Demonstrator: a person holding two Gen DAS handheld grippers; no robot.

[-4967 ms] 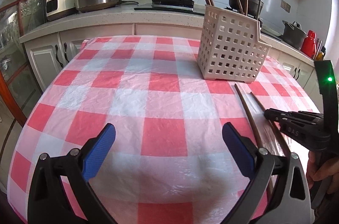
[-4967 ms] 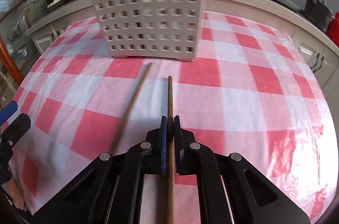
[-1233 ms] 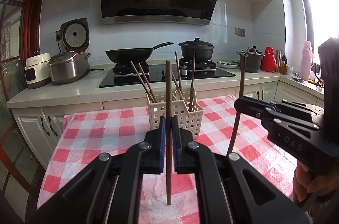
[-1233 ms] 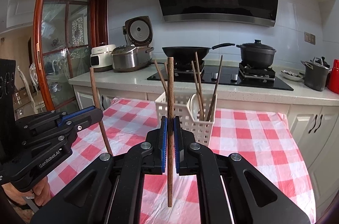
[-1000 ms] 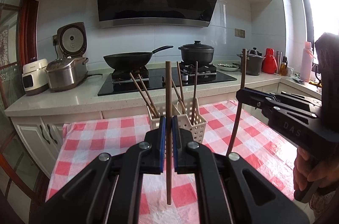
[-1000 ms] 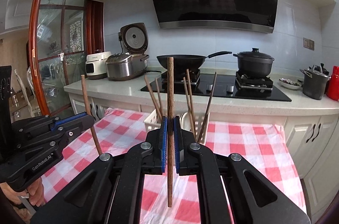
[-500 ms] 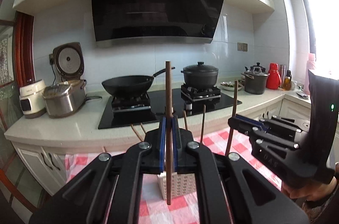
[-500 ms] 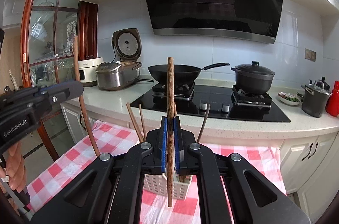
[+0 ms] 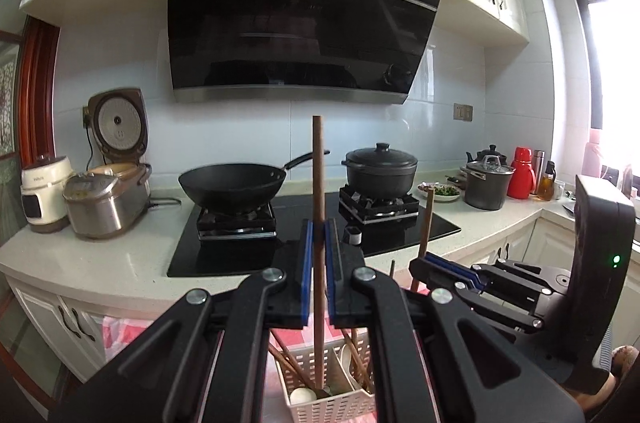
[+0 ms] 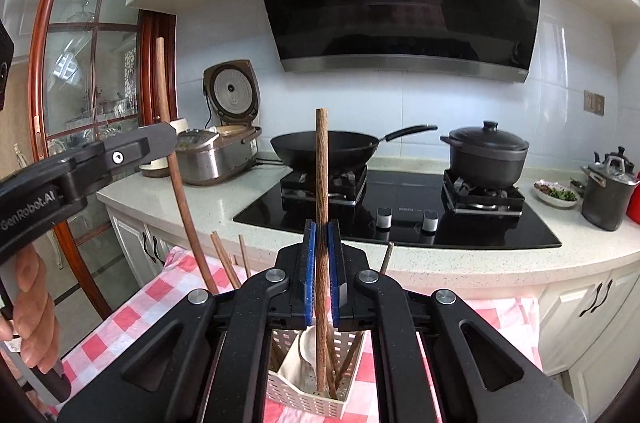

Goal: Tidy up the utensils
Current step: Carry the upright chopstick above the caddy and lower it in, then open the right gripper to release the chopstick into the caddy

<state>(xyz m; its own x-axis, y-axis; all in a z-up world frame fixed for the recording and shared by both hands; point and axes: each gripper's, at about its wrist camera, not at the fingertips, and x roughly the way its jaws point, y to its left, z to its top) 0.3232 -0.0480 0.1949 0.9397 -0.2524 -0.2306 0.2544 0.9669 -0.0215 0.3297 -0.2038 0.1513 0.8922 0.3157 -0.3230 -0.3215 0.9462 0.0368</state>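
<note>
My left gripper (image 9: 316, 255) is shut on a brown wooden chopstick (image 9: 318, 183) held upright, its lower end inside the white perforated utensil basket (image 9: 332, 405). My right gripper (image 10: 321, 259) is shut on a second wooden chopstick (image 10: 322, 183), also upright, its tip down in the same basket (image 10: 312, 399). The basket holds other chopsticks and a white spoon. In the left wrist view the right gripper (image 9: 430, 269) is at the right. In the right wrist view the left gripper (image 10: 160, 139) is at the left with its chopstick.
The basket stands on a red-and-white checked tablecloth (image 10: 120, 323). Behind it runs a counter with a black hob (image 10: 400, 215), a wok (image 10: 324, 147), a lidded pot (image 10: 486, 151), rice cookers (image 9: 104, 195) and a range hood above.
Both grippers have moved closer over the basket and lowered their chopsticks, whose lower ends now sit inside the basket. Both stay shut on their chopsticks.
</note>
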